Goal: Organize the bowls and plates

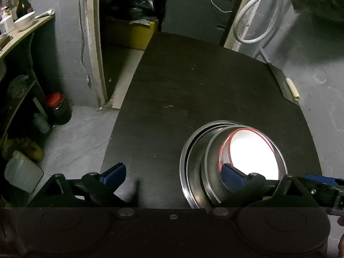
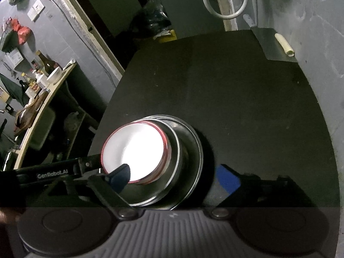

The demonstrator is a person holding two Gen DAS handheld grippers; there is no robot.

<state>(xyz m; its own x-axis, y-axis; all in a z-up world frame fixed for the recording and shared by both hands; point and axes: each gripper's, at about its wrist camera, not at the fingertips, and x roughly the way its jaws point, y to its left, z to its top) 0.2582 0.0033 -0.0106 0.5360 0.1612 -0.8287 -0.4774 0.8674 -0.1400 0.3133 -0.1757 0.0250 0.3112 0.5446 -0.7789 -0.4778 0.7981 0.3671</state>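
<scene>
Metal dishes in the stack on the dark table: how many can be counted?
2: a wide outer steel pan on the table, a smaller steel bowl nested inside it, holding the red-rimmed white dish. More may be hidden underneath.

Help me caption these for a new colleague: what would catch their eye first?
The glaring white bowl with a red rim, nested in steel pans on the near part of the dark table. Both grippers stand open around the stack: the left gripper and the right gripper. Farther back, a cleaver lies at the table's far right corner.
</scene>
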